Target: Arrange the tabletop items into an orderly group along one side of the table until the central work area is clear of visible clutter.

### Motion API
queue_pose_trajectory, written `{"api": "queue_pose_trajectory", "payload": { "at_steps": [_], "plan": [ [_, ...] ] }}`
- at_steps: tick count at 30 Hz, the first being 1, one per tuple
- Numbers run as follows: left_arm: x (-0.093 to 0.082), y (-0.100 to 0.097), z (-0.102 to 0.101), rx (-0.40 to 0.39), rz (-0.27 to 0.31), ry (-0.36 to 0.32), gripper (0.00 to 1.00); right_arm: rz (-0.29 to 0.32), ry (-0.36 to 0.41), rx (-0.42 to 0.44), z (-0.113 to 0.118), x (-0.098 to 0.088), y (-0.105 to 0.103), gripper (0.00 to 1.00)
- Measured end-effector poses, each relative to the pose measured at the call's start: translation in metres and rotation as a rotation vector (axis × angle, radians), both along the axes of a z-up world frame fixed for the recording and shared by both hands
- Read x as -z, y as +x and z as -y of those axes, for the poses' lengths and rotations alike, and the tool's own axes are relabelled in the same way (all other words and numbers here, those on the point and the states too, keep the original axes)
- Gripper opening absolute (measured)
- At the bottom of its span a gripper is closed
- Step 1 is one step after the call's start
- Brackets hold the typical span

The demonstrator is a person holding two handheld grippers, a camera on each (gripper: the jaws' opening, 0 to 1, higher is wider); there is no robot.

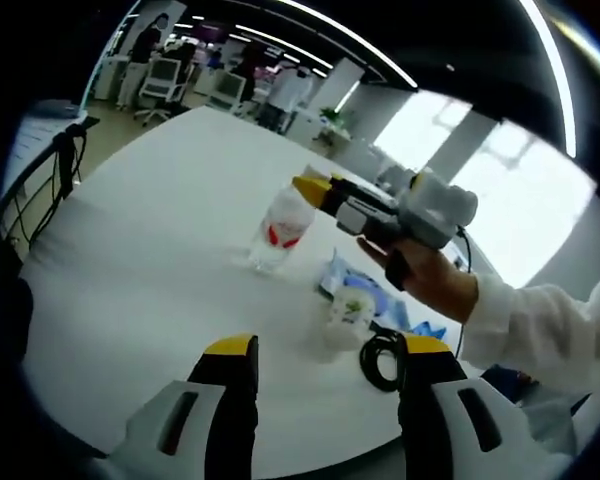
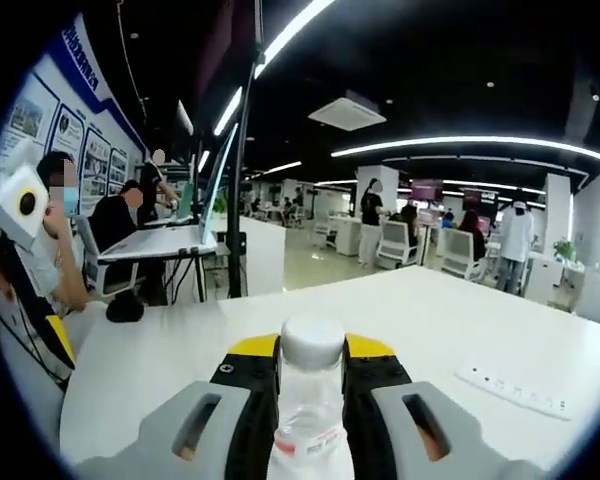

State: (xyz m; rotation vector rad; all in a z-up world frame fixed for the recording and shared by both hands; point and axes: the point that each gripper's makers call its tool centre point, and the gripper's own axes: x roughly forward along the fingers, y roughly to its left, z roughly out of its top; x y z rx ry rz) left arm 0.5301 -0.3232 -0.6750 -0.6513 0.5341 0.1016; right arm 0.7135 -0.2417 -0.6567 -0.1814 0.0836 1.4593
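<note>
Right tool (image 2: 311, 375) is clamped on a bottle (image 2: 310, 395), jaws snug either side below the cap. Left tool (image 1: 325, 375) hangs open, holding nothing. Out at 12 o'clock from it sit a small cup (image 1: 348, 312), black cable (image 1: 382, 358) and blue packets (image 1: 365, 290) on the counter (image 1: 160, 260). Looks barely started, most clutter still ungrouped.

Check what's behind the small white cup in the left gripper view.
Behind the small white cup lies a blue packet on the white table, partly covered by the cup. A black cable coil sits beside it. The packet's hidden part can't be read.
</note>
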Motion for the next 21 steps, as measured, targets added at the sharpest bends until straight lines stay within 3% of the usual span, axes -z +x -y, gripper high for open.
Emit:
{"api": "queue_pose_trajectory", "payload": {
  "at_steps": [8,10,11,13,14,17,19,21],
  "plan": [
    [0.004,0.000,0.005,0.001,-0.014,-0.014,0.51,-0.035,-0.001,0.020,0.000,0.002,0.002,0.20],
    [0.005,0.000,0.006,0.006,-0.014,-0.017,0.51,-0.017,-0.043,0.025,0.004,0.007,0.002,0.24],
    [0.006,0.001,0.008,0.014,-0.015,-0.021,0.51,-0.020,-0.033,0.026,0.004,0.006,0.002,0.27],
    [0.007,0.002,0.010,0.021,-0.019,-0.025,0.51,-0.101,0.039,0.040,0.006,-0.006,0.002,0.30],
    [0.007,0.002,0.012,0.024,-0.020,-0.025,0.51,-0.088,0.033,0.050,0.009,-0.010,0.005,0.31],
    [0.005,0.004,0.014,0.027,-0.014,-0.026,0.52,-0.080,0.033,0.031,0.015,-0.021,0.002,0.45],
    [0.007,0.005,0.018,0.046,-0.034,-0.012,0.52,-0.100,0.007,0.036,0.025,-0.026,0.000,0.64],
    [0.006,0.005,0.025,0.101,-0.049,0.041,0.52,-0.091,-0.023,0.047,0.036,-0.027,0.000,0.76]
  ]
}}
